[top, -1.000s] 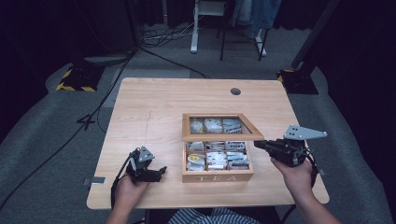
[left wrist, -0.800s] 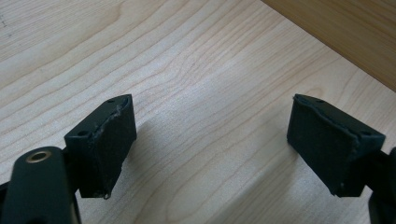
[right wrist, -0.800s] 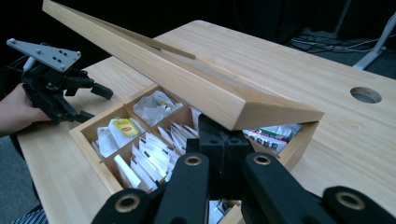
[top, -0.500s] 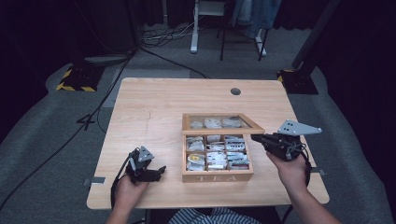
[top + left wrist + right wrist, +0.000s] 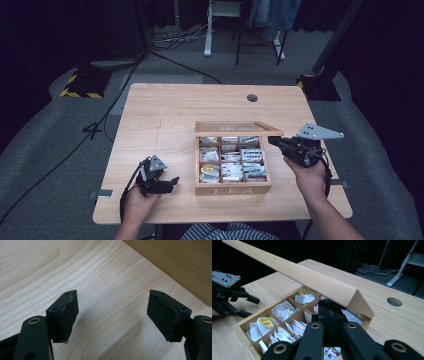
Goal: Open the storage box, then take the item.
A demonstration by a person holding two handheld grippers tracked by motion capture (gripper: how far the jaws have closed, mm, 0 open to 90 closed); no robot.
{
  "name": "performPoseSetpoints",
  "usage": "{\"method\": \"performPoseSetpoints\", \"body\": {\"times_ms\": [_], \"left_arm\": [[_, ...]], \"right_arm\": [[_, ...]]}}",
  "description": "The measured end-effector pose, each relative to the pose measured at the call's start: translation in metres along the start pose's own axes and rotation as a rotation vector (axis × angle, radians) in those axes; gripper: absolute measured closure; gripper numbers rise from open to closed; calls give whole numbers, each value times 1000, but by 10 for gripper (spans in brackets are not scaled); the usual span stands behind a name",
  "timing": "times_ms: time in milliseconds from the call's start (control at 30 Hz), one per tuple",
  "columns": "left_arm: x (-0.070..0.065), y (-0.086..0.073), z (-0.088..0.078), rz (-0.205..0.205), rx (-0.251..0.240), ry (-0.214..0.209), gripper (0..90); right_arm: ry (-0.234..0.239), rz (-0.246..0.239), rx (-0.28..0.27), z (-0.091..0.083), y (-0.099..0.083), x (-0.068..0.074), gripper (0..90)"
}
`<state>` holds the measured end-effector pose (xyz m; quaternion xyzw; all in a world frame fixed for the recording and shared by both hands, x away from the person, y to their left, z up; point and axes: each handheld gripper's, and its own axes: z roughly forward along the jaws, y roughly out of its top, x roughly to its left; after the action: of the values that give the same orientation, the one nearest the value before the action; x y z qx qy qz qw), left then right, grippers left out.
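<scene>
A wooden tea box (image 5: 232,189) marked TEA stands mid-table, its compartments (image 5: 283,311) full of tea bags. Its hinged lid (image 5: 239,129) is tilted up, front edge raised. My right gripper (image 5: 274,141) is shut, and its tips (image 5: 331,308) sit under the lid's (image 5: 312,277) right front corner with nothing between the jaws. My left gripper (image 5: 171,183) hovers low over bare table left of the box, open and empty (image 5: 112,315). The box's side wall (image 5: 175,262) lies ahead of it to the right.
The pale wooden table (image 5: 165,115) has a round cable hole (image 5: 252,98) at the back right. Dark floor, cables and a desk leg (image 5: 207,30) lie beyond its far edge. The left half of the table is bare wood.
The lid's front edge has risen higher, uncovering more of the compartments. My right gripper moved up and in toward the box with it. The left gripper stayed put.
</scene>
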<state>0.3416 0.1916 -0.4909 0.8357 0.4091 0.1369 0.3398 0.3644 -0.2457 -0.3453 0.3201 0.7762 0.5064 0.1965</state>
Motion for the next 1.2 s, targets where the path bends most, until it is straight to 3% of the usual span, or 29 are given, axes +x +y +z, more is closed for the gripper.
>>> {"method": "performPoseSetpoints", "body": {"times_ms": [100, 367, 633, 1200], "left_arm": [[0, 2, -1, -12, 6, -9, 260], [1, 10, -13, 3, -2, -33, 260], [-6, 20, -31, -11, -62, -82, 258], [-24, 46, -60, 37, -149, -171, 286]], "right_arm": [[6, 9, 1, 1, 0, -1, 900], [8, 16, -3, 2, 1, -3, 900], [15, 26, -18, 3, 1, -5, 900], [25, 36, -29, 3, 2, -7, 900]]}}
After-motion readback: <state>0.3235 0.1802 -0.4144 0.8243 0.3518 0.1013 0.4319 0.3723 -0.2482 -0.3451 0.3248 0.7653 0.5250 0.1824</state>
